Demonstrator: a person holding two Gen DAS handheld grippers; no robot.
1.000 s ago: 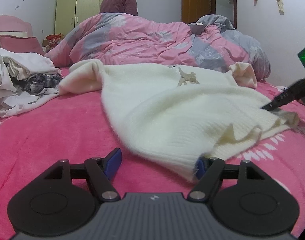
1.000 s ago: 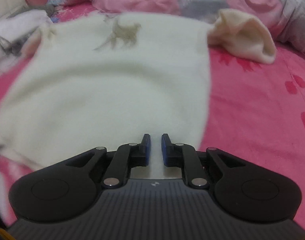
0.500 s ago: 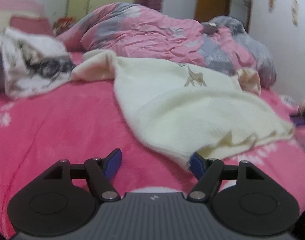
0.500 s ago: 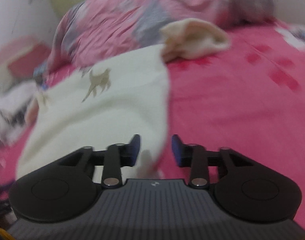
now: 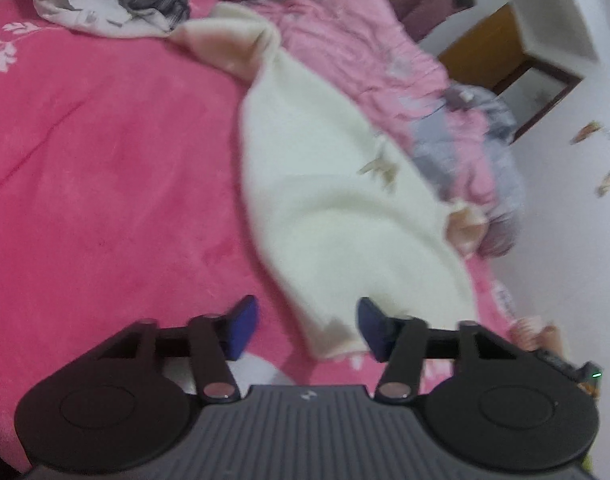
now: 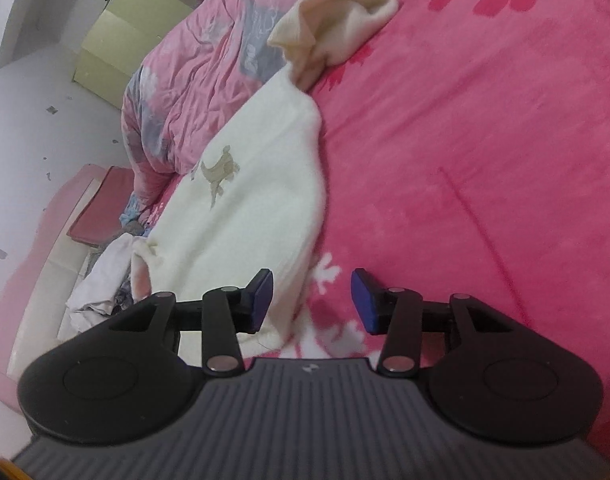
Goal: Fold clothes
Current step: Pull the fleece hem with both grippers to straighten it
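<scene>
Closing around the hem corner of the cream sweater (image 5: 345, 216), the left claw (image 5: 305, 326) has cloth between its jaws, not pinched. The right claw (image 6: 311, 300) is opening, the sweater edge beside its left pad. Both should bite deep before lifting.

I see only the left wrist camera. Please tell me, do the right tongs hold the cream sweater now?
Observer: No. The right tongs are opening. Only the sweater edge lies between them, and the pads do not press it.
Operator: Where is the sleeve on that side?
Observer: The sleeve lies bunched on the pink blanket, close beside the quilt.
Operator: What stands beyond the sweater there?
Observer: A pink headboard and, further back, a yellow-green wardrobe.
</scene>
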